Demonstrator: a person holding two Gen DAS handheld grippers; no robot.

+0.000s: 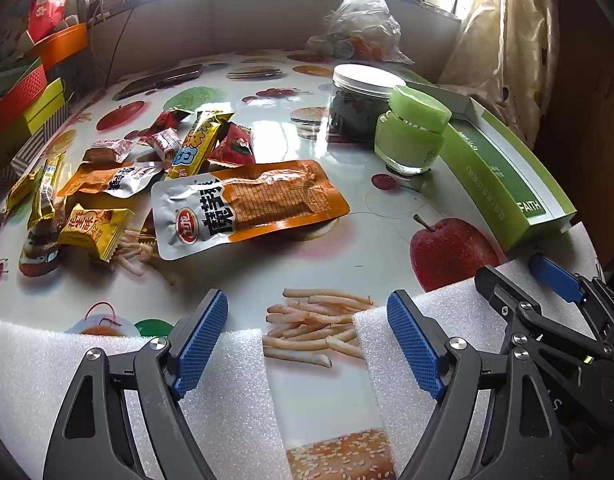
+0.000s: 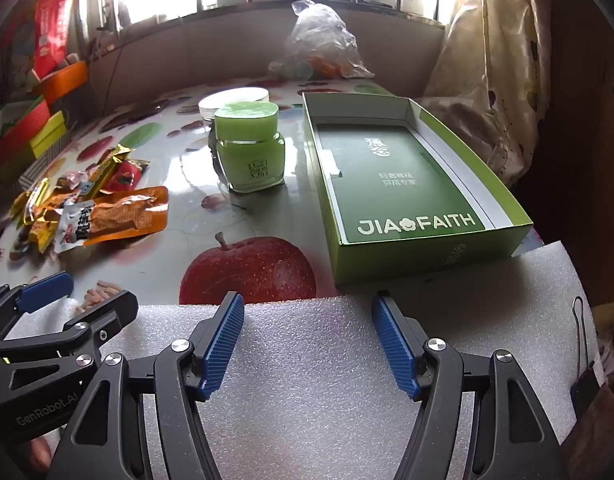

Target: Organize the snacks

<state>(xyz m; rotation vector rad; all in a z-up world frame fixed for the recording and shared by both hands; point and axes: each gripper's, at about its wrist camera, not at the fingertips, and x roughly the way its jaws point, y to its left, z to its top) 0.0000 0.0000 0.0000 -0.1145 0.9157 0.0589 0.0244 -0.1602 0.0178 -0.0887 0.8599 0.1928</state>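
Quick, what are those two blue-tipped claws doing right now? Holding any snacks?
Left gripper: open, fingers wide apart, holding nothing.
Right gripper: open, fingers wide apart over the white foam sheet, holding nothing.

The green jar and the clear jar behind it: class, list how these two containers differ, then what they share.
The green jar has a green lid; the clear jar has a flat white lid. The green jar has tinted green sides; the clear jar's see-through sides show dark contents. The green jar stands nearer the green box; the clear jar sits behind it. Both stand upright, lidded, on the table.
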